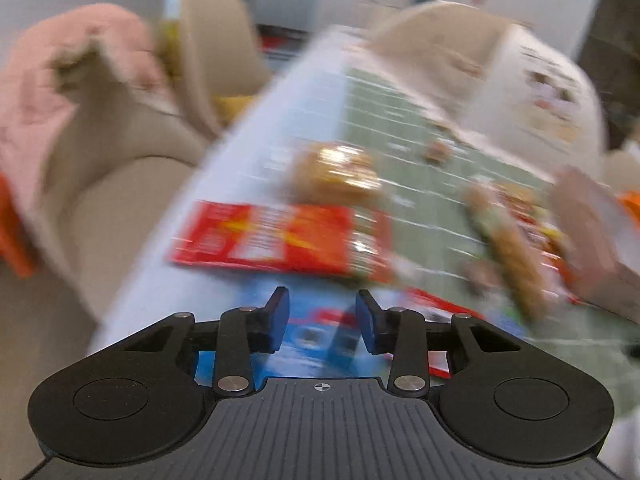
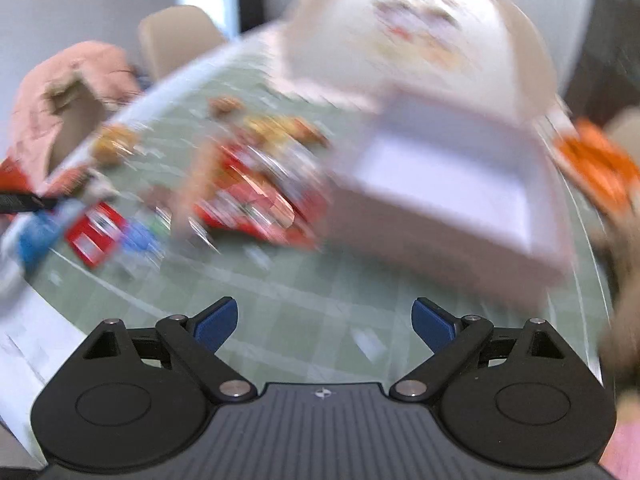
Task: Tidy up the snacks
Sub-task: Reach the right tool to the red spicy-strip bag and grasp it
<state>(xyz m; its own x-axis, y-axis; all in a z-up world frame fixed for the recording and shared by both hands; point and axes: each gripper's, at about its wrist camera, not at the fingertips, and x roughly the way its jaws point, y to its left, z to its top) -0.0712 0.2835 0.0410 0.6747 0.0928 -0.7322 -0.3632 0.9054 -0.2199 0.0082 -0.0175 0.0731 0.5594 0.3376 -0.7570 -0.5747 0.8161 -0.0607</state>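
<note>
Left gripper [image 1: 322, 318] above blue packet [image 1: 316, 344], fingers [image 1: 280, 312] parted

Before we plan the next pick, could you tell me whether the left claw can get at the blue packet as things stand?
Probably yes: the left claw hangs open over the blue packet, nothing lying between them, though blur hides detail.
</note>
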